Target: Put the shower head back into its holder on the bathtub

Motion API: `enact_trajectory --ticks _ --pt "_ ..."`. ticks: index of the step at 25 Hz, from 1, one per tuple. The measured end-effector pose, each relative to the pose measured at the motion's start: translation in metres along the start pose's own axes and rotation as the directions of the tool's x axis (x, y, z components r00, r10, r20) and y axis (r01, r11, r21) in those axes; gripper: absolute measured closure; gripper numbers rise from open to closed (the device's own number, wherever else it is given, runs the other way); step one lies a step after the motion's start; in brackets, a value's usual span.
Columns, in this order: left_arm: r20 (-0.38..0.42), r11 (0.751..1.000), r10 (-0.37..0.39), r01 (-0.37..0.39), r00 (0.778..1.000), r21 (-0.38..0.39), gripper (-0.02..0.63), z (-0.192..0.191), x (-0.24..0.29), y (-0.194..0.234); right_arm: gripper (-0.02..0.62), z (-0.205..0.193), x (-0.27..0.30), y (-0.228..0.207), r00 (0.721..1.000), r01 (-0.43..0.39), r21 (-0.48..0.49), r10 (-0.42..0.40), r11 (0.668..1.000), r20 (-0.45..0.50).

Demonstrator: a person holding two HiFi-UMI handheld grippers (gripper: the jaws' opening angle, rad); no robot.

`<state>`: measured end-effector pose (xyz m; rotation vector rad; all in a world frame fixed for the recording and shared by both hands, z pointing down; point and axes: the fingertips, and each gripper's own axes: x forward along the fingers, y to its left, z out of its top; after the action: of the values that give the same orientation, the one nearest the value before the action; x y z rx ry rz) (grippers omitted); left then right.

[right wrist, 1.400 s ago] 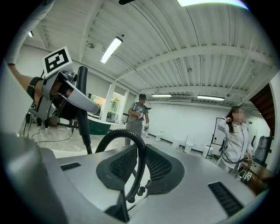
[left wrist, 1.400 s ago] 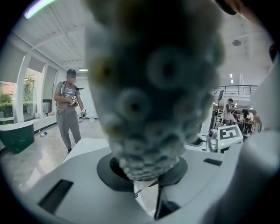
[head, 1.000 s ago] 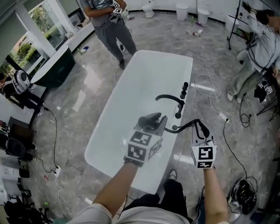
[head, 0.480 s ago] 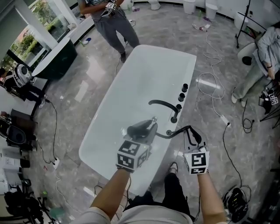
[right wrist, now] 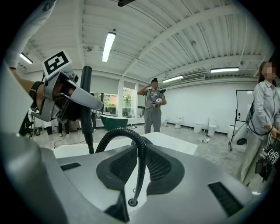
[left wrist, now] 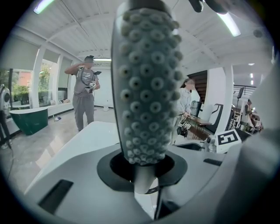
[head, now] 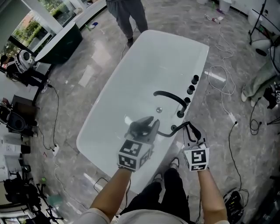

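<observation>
In the head view my left gripper (head: 145,127) is shut on the grey shower head (head: 139,126), held over the near end of the white bathtub (head: 131,74). In the left gripper view, the shower head's nozzle face (left wrist: 146,87) stands upright between the jaws of the left gripper (left wrist: 142,177). My right gripper (head: 193,132) is shut on the black hose (head: 186,126), just right of a small black fitting (head: 174,128) on the tub rim. In the right gripper view the hose (right wrist: 139,148) loops between the jaws of the right gripper (right wrist: 139,168) down to a round fitting (right wrist: 131,202).
A curved black spout (head: 169,97) and black knobs (head: 191,85) sit on the tub's right rim. A person's legs (head: 127,13) stand at the far end. Another person (right wrist: 262,113) stands to the right. Cables (head: 221,87) trail over the floor; a dark green tub (head: 57,41) stands far left.
Both grippers have sunk toward the tub's near right rim, carrying the shower head and hose. The tub's far end and the standing person have shifted up the picture.
</observation>
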<state>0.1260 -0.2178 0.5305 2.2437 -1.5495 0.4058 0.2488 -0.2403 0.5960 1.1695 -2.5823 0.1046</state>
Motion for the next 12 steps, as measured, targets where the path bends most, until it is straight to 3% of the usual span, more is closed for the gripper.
enact_trajectory --ticks 12 --pt "-0.007 0.999 0.043 -0.043 0.999 0.014 0.525 -0.080 0.046 0.036 0.531 -0.122 0.067 0.012 0.998 -0.047 0.095 0.051 0.994 -0.046"
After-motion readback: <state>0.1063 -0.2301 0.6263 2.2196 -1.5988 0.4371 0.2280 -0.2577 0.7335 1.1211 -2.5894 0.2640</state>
